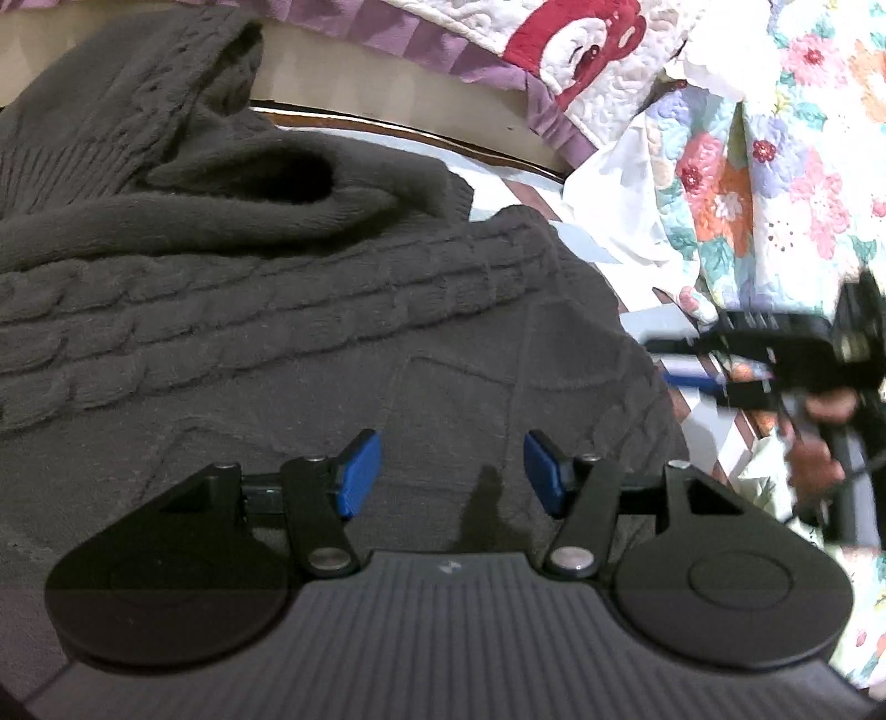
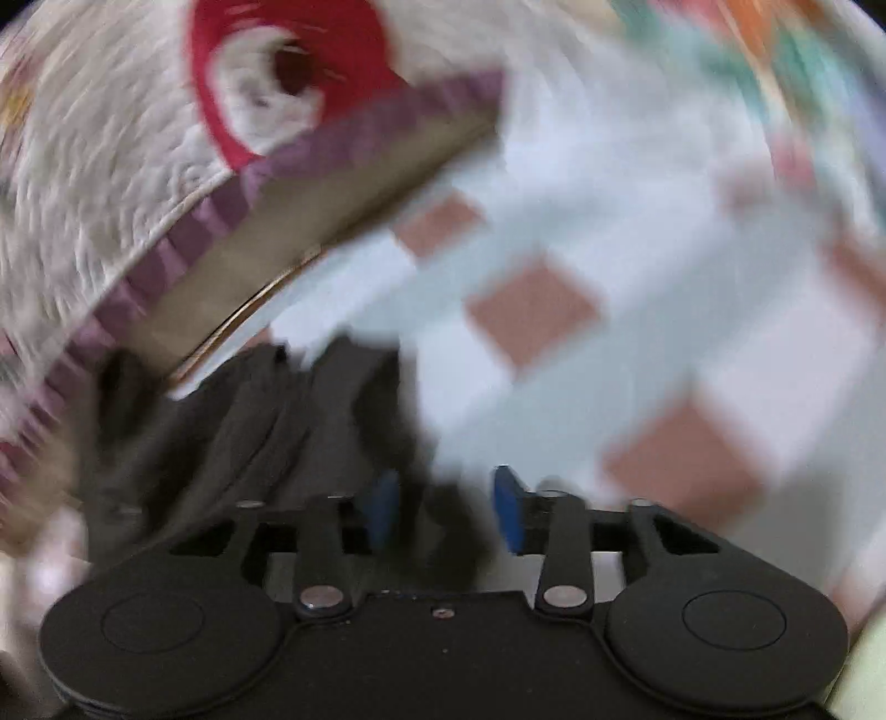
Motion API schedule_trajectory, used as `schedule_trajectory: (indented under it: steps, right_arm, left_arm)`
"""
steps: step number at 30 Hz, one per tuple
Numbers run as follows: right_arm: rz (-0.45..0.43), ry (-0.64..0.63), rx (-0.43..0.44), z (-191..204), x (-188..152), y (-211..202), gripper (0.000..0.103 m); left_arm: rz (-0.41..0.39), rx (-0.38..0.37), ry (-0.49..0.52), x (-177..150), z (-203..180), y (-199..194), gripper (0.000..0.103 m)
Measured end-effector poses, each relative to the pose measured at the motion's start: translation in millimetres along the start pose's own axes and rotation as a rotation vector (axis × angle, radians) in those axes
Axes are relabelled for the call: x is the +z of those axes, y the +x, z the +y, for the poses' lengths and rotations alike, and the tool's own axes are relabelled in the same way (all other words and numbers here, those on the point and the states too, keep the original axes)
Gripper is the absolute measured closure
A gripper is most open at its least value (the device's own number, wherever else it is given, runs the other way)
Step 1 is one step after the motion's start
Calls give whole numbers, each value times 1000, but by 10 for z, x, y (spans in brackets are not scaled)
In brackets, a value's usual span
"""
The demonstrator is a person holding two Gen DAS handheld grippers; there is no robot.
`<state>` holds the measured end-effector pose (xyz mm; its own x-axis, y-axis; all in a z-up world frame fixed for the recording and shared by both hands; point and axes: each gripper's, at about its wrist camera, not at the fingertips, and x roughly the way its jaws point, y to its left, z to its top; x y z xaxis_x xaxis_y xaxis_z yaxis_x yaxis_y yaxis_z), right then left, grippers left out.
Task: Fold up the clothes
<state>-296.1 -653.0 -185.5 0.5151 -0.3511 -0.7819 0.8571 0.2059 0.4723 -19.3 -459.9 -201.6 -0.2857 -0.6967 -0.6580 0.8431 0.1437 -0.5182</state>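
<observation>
A dark grey cable-knit sweater (image 1: 288, 310) lies spread and partly bunched on the bed, filling the left wrist view. My left gripper (image 1: 453, 473) is open and empty, hovering just above the sweater's flat lower part. My right gripper (image 2: 446, 507) is open, with the sweater's edge (image 2: 266, 437) at its left and dark fabric showing between the blue pads; the view is blurred, so contact is unclear. The right gripper also shows in the left wrist view (image 1: 692, 360), blurred, off the sweater's right edge.
The bed sheet (image 2: 637, 266) is pale with brown-pink squares. A white quilt with a red cartoon face and purple border (image 1: 565, 50) lies at the back. A floral quilt (image 1: 775, 166) is heaped at the right.
</observation>
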Motion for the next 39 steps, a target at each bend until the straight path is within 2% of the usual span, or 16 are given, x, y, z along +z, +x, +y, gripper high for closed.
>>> schedule_trajectory:
  steps: [2, 5, 7, 10, 13, 17, 19, 20, 24, 30, 31, 32, 33, 35, 37, 39]
  right_arm:
    - [16, 147, 22, -182, -186, -86, 54]
    - [118, 261, 48, -272, -417, -73, 56]
    - [127, 259, 74, -209, -465, -63, 76]
    - [121, 215, 104, -85, -521, -44, 86]
    - [81, 102, 119, 86, -549, -15, 85]
    - [24, -49, 134, 308, -584, 18, 82]
    - [-42, -114, 63, 304, -556, -38, 61]
    - [-72, -147, 29, 300, -541, -63, 58]
    - [-106, -283, -29, 246, -455, -63, 54]
    - [-117, -286, -54, 152, -367, 212, 46]
    - [-122, -298, -57, 164, -366, 268, 57]
    - [-153, -350, -66, 236, -387, 256, 83]
    - [-213, -386, -86, 297, -402, 129, 96]
    - [-330, -453, -127, 406, -425, -122, 96]
    - [-376, -418, -176, 285, -334, -342, 97]
    - [-326, -428, -226, 126, -255, -297, 98]
  left_arm:
    - [-5, 30, 12, 7, -7, -13, 47]
    - [-46, 133, 43, 5, -24, -62, 49]
    - [-58, 185, 67, 12, -26, -71, 49]
    - [-51, 203, 57, 31, 15, -80, 50]
    - [-46, 209, 51, 42, 39, -96, 50]
    - [-42, 215, 49, 42, 48, -104, 50]
    - [-42, 214, 45, 48, 56, -101, 50]
    - [-42, 213, 42, 50, 60, -101, 50]
    - [-39, 207, 37, 52, 73, -99, 50]
    - [-37, 207, 34, 49, 94, -114, 48]
    - [-37, 207, 32, 50, 101, -118, 48]
    - [-36, 209, 31, 51, 108, -124, 48]
    - [-36, 212, 31, 51, 117, -132, 48]
    - [-37, 220, 26, 59, 140, -149, 48]
    - [-40, 222, 15, 68, 166, -156, 48]
    - [-38, 225, 9, 66, 176, -149, 48]
